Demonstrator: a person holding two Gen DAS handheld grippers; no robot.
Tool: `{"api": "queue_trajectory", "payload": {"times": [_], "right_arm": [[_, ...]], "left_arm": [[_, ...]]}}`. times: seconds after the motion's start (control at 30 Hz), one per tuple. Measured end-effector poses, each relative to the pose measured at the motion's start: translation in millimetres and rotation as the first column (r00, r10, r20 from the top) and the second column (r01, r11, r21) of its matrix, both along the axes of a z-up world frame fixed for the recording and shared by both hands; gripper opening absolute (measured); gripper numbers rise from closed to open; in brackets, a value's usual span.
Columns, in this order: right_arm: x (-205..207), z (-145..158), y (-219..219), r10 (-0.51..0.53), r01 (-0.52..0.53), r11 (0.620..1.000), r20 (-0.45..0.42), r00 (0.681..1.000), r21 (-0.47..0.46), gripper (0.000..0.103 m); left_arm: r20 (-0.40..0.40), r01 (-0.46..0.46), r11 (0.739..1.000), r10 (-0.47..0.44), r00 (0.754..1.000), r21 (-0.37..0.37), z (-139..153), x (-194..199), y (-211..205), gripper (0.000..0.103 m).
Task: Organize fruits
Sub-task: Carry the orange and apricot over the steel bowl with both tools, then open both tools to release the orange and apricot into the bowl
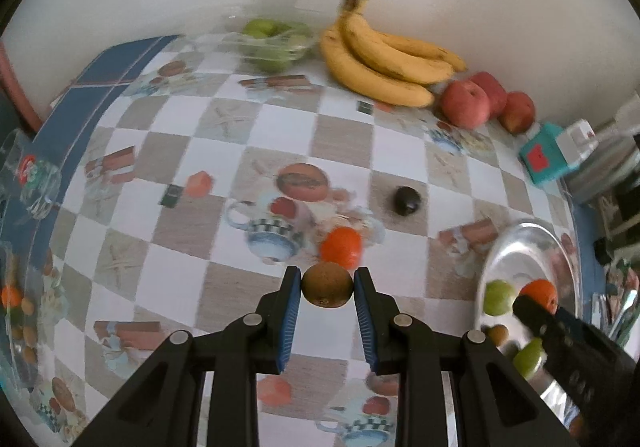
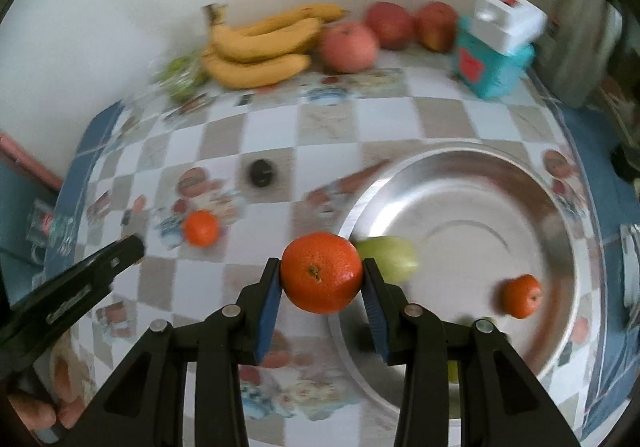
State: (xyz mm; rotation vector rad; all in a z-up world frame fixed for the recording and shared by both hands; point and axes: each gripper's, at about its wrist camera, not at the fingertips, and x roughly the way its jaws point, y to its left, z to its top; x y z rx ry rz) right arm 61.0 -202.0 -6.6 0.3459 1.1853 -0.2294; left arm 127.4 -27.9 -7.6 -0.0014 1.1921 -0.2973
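Both tools are loaded and mid-carry. The left gripper (image 1: 327, 289) is clamped on a kiwi (image 1: 327, 290) at lower centre, above the checkered tablecloth (image 1: 344, 139). The right gripper (image 2: 322, 279) pinches a mandarin (image 2: 321, 271) at the left rim of the steel bowl (image 2: 560, 207), lower right. Next, seemingly, each fruit must hang over the bowl before the jaws part.
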Motion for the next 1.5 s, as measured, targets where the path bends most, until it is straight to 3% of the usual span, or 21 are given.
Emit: {"api": "queue_trajectory", "payload": {"times": [0.37, 0.8, 1.17, 1.5], "right_arm": [[-32.6, -1.9, -82.4, -0.223, 0.223, 0.974, -0.017, 0.975, -0.033, 0.041], [-51.0, 1.5, -123.8, -0.307, 0.307, 0.952, 0.038, 0.951, -0.008, 0.041], [-48.1, -22.3, -139.0, -0.324, 0.324, 0.946, 0.038, 0.945, 0.005, 0.041], [-44.6, -39.6, -146.1, -0.336, 0.336, 0.942, 0.019, 0.942, 0.011, 0.042]], "left_arm": [[0.009, 0.233, 0.972, -0.233, 0.972, -0.041, 6.4, -37.9, -82.7, 0.029], [0.063, 0.411, 0.911, -0.408, 0.911, -0.040, 4.6, -68.8, -150.4, 0.029], [0.058, 0.442, 0.897, -0.441, 0.896, -0.011, -25.8, -74.2, -179.1, 0.029], [0.076, 0.473, 0.881, -0.472, 0.878, 0.003, -30.4, -80.1, -194.7, 0.030]]}}
